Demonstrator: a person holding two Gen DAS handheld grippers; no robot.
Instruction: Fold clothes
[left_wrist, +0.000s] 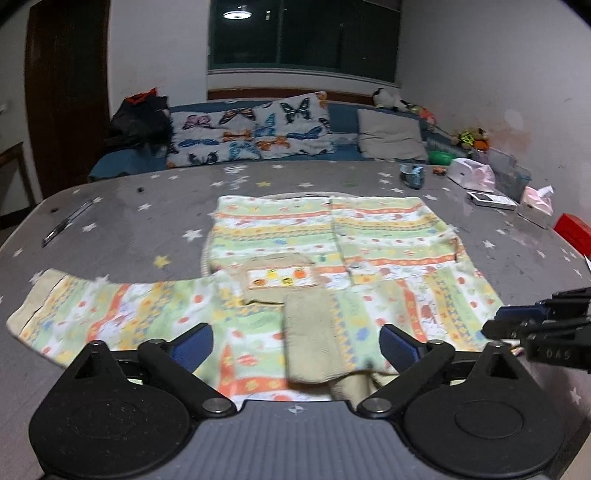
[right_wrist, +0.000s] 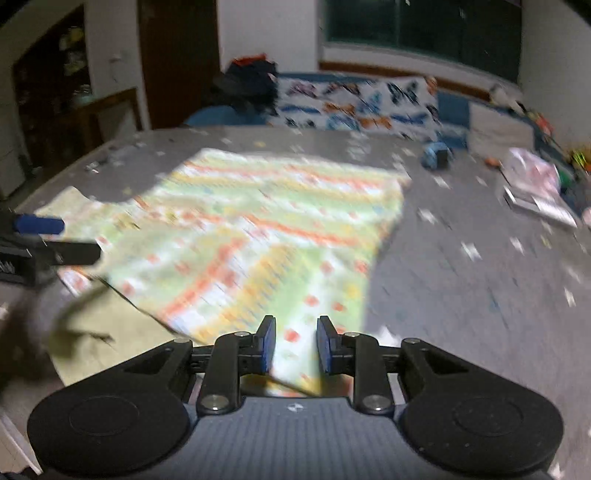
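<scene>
A child's striped garment (left_wrist: 325, 251) in green, orange and yellow lies flat on the grey star-patterned table (left_wrist: 129, 206). One sleeve reaches out to the left (left_wrist: 92, 310), and a beige cuff (left_wrist: 314, 339) lies folded over its near edge. My left gripper (left_wrist: 295, 343) is open wide above the near edge of the garment, empty. My right gripper (left_wrist: 517, 325) shows at the right edge of the left wrist view. In the blurred right wrist view the right gripper (right_wrist: 293, 343) is partly open over the garment (right_wrist: 258, 229), with nothing held. The left gripper (right_wrist: 40, 236) shows at the left.
A pen (left_wrist: 66, 221) lies at the table's left. A toy car (left_wrist: 413, 175), tissue packs (left_wrist: 535, 205), a white box (left_wrist: 491, 199) and a red box (left_wrist: 574, 229) sit at the right. A sofa with butterfly cushions (left_wrist: 251, 129) stands behind the table.
</scene>
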